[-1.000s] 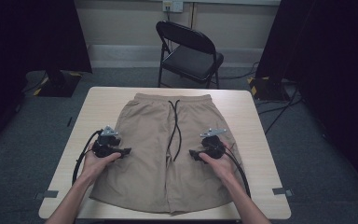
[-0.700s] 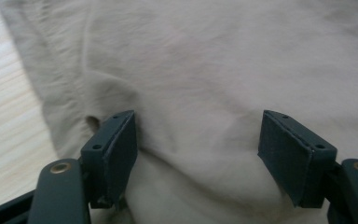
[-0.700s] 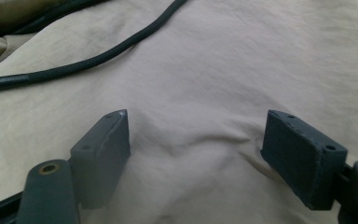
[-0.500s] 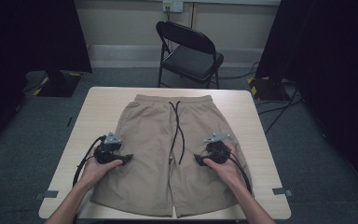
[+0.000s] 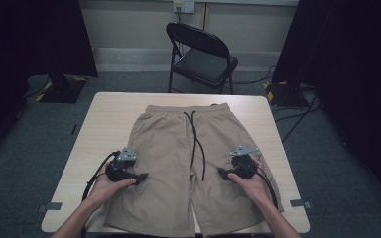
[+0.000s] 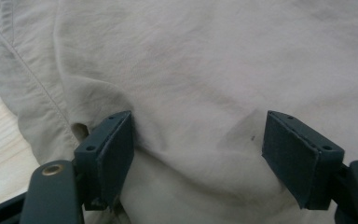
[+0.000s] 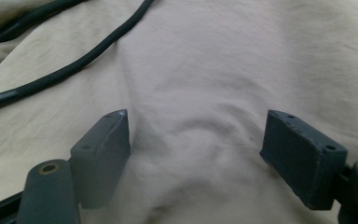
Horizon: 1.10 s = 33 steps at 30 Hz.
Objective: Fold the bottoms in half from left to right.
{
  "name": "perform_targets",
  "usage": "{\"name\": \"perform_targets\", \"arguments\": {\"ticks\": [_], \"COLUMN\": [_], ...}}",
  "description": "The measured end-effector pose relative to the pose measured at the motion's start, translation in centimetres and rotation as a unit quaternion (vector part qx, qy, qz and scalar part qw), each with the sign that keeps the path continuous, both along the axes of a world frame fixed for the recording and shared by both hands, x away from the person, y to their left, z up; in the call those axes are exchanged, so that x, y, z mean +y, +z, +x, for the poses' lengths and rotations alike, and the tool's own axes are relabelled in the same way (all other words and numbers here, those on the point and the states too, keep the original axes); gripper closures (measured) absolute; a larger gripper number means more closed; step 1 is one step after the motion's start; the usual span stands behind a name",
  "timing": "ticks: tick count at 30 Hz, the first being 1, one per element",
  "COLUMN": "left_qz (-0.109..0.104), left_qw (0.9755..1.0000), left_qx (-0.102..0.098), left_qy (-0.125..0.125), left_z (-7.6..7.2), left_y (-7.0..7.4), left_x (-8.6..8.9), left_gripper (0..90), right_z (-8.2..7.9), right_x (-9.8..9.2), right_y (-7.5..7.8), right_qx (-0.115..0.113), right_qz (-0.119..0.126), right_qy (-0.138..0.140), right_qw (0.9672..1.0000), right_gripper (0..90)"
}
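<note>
Bare strips of pale wooden table (image 5: 109,119) flanking flat khaki cloth shorts (image 5: 171,144), long black drawstring (image 5: 196,144) down the middle, black folding chair (image 5: 201,54) beyond the far edge

Shorts (image 5: 173,163) lie flat on the desk (image 5: 114,106), waistband far, legs near. The drawstring (image 5: 197,144) runs down the middle. Left tool (image 5: 140,176) rests on the left leg, right tool (image 5: 222,173) on the right. A chair (image 5: 201,54) stands beyond the desk.

Recording studio or lab, black curtains (image 5: 34,34), folding chair (image 5: 201,54), taped floor cables (image 5: 297,119), grey carpet (image 5: 25,148)
</note>
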<state>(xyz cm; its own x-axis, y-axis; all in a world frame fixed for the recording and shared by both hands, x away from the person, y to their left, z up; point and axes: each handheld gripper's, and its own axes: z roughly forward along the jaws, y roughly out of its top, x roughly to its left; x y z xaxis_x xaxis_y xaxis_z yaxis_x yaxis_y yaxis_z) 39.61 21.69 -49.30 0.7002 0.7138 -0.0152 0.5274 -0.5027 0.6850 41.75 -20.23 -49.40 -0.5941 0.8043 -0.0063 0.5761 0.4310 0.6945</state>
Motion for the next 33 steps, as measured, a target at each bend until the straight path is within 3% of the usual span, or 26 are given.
{"name": "perform_targets", "arguments": {"ticks": [6, 13, 17, 19, 21, 23, 25, 26, 27, 30, 31, 32, 33], "left_qz": [-0.012, -0.002, -0.026, -0.033, -0.057, -0.060, -0.078, -0.085, -0.078, -0.042, -0.042, -0.054, -0.054], "left_qw": [0.9998, 0.9997, 0.9988, 0.9986, 0.9982, 0.9981, 0.9967, 0.9962, 0.9968, 0.9987, 0.9987, 0.9974, 0.9974], "left_qx": [0.009, 0.008, 0.027, 0.027, 0.007, 0.004, -0.019, -0.013, -0.002, -0.003, -0.003, 0.009, 0.009], "left_qy": [-0.011, -0.024, -0.031, -0.031, -0.017, -0.014, 0.009, 0.018, 0.016, 0.029, 0.029, 0.047, 0.047], "left_z": [0.0, 0.3, 1.0, 1.0, 1.1, 1.2, 1.8, 2.0, 2.5, 3.4, 3.4, 4.0, 4.0], "left_y": [0.0, 0.1, 0.5, 0.6, 1.5, 1.9, 2.9, 3.0, 3.0, 2.4, 2.4, 1.5, 1.5], "left_x": [-1.5, -3.2, -2.6, -2.3, -1.4, -1.1, -0.1, 0.2, 0.3, 0.7, 0.7, 1.3, 1.3], "left_gripper": [19.9, 21.9, 25.8, 25.3, 25.3, 25.2, 25.2, 25.2, 24.8, 27.0, 28.9, 29.8, 30.4], "right_z": [0.5, 1.2, 1.1, 0.7, 0.0, -0.7, -1.2, -1.5, -1.7, -2.6, -2.9, -3.2, -3.2], "right_x": [-1.1, -2.8, -2.8, -2.2, -1.3, -0.4, 0.6, 1.2, 1.9, 4.4, 5.3, 6.3, 6.3], "right_y": [0.0, -0.1, 0.1, 0.4, 1.1, 2.0, 2.8, 3.2, 3.7, 4.8, 5.0, 5.3, 5.3], "right_qx": [-0.002, -0.005, -0.001, -0.002, -0.012, -0.030, -0.032, -0.034, -0.036, -0.035, -0.034, -0.033, -0.033], "right_qz": [0.000, 0.003, -0.002, -0.004, 0.006, 0.023, 0.042, 0.051, 0.057, 0.079, 0.088, 0.093, 0.093], "right_qy": [-0.011, -0.039, -0.039, -0.033, -0.019, -0.012, 0.000, 0.008, 0.018, 0.052, 0.063, 0.075, 0.075], "right_qw": [0.9999, 0.9992, 0.9992, 0.9994, 0.9997, 0.9992, 0.9986, 0.9981, 0.9976, 0.9949, 0.9935, 0.9923, 0.9923], "right_gripper": [22.7, 22.7, 23.2, 23.8, 23.8, 23.6, 23.6, 24.0, 25.9, 29.9, 31.5, 32.8, 32.8]}}
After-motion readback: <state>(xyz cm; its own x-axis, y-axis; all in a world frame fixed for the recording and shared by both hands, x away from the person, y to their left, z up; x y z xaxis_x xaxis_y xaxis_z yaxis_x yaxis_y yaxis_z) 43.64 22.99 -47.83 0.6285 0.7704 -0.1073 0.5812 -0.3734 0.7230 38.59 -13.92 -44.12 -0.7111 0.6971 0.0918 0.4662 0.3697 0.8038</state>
